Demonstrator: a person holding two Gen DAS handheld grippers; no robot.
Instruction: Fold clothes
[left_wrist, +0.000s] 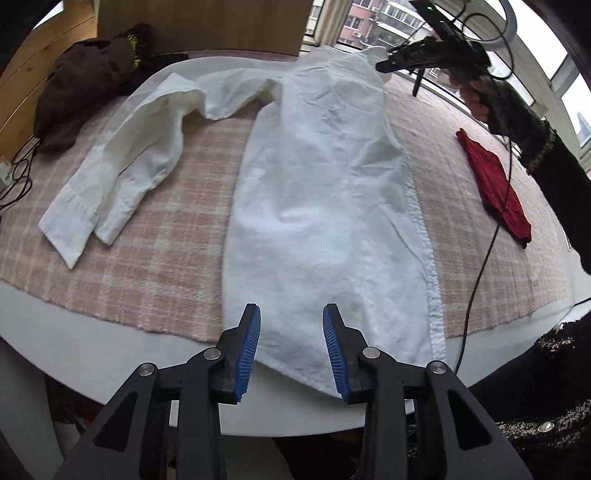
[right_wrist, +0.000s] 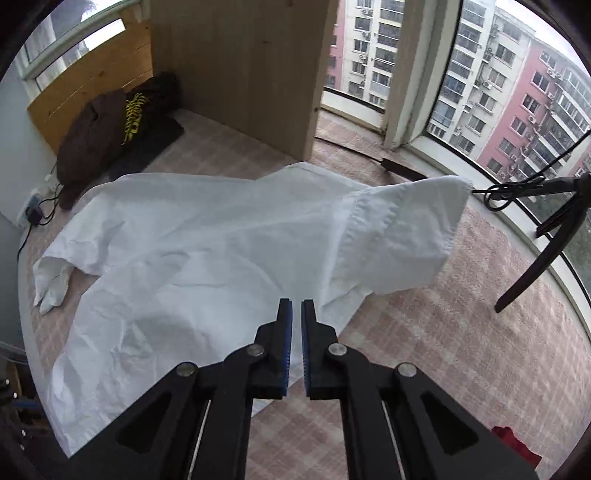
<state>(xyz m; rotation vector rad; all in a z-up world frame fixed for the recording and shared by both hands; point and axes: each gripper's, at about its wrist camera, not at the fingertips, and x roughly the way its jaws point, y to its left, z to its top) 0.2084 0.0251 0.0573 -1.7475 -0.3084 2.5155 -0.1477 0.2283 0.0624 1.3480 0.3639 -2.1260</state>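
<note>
Plaid cloth (left_wrist: 155, 258), white shirt (left_wrist: 314, 184) beneath open left tool (left_wrist: 291, 350)

Bare checked blanket (left_wrist: 155, 236) left of the left claw (left_wrist: 291, 350), open right up to the loose white sleeve (left_wrist: 122, 166). Brown clothes pile (left_wrist: 85, 92) blocking the far left corner. Right of it, a dangling black cable (left_wrist: 484, 251) and red cloth (left_wrist: 495, 184) in the way. Wooden panel (right_wrist: 240, 66) dead ahead of the right claw (right_wrist: 296, 332).
</note>
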